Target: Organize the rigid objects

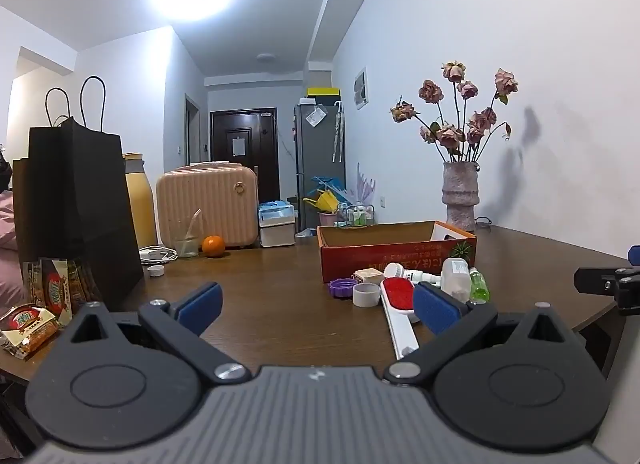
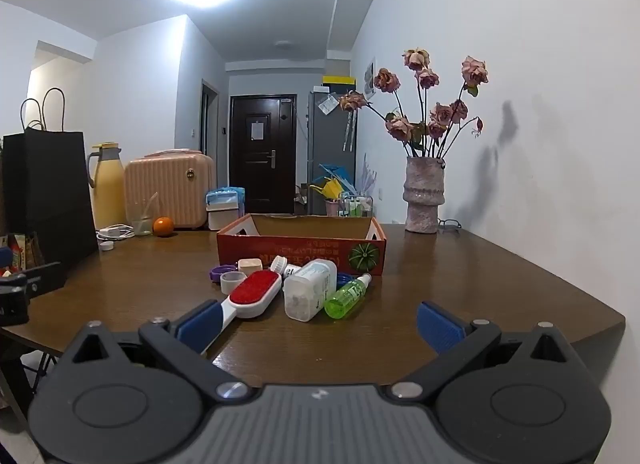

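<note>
An open red cardboard box (image 2: 300, 250) (image 1: 396, 260) stands on the brown table (image 2: 460, 276). In front of it lie a white lint brush with a red pad (image 2: 254, 292) (image 1: 398, 296), a clear plastic jar (image 2: 310, 290) (image 1: 454, 278), a green spray bottle (image 2: 348, 296) (image 1: 478, 286), a white tube (image 2: 280, 264), a purple lid (image 2: 218, 272) (image 1: 342, 287), a white cup (image 2: 233, 280) (image 1: 366, 294) and a beige block (image 2: 250, 264). My left gripper (image 1: 316, 306) is open and empty, left of the pile. My right gripper (image 2: 318, 322) is open and empty, just short of it.
A black paper bag (image 1: 76, 203), snack packets (image 1: 36, 312), a yellow jug (image 2: 106, 187), a pink case (image 2: 170, 185), a glass (image 1: 186, 240), an orange (image 2: 163, 226) and a charger cable (image 2: 116, 232) sit at the left. A vase of dried roses (image 2: 424, 195) stands by the wall.
</note>
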### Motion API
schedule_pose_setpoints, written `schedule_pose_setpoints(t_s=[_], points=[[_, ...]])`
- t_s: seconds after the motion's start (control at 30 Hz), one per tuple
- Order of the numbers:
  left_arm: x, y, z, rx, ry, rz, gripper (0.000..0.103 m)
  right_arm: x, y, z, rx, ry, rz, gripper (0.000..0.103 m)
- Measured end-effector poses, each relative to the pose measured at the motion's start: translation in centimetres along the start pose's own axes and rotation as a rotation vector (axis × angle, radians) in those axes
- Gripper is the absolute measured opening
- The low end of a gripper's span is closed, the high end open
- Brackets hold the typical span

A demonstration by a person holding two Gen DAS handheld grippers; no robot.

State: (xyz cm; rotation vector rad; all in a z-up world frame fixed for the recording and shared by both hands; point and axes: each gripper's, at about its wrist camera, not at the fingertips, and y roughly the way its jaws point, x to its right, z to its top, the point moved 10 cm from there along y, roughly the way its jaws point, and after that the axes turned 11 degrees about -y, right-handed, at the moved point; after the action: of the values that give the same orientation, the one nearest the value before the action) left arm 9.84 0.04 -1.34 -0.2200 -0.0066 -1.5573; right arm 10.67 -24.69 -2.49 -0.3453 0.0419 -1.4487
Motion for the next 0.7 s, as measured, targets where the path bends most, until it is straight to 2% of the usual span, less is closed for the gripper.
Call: schedule_pose_setpoints(t_s=[0.7], points=[[0.6, -0.1, 0.0, 0.006, 0.025, -0.016, 0.103, 0.3, -0.1, -0.5, -0.020, 0.019, -0.010, 0.103]])
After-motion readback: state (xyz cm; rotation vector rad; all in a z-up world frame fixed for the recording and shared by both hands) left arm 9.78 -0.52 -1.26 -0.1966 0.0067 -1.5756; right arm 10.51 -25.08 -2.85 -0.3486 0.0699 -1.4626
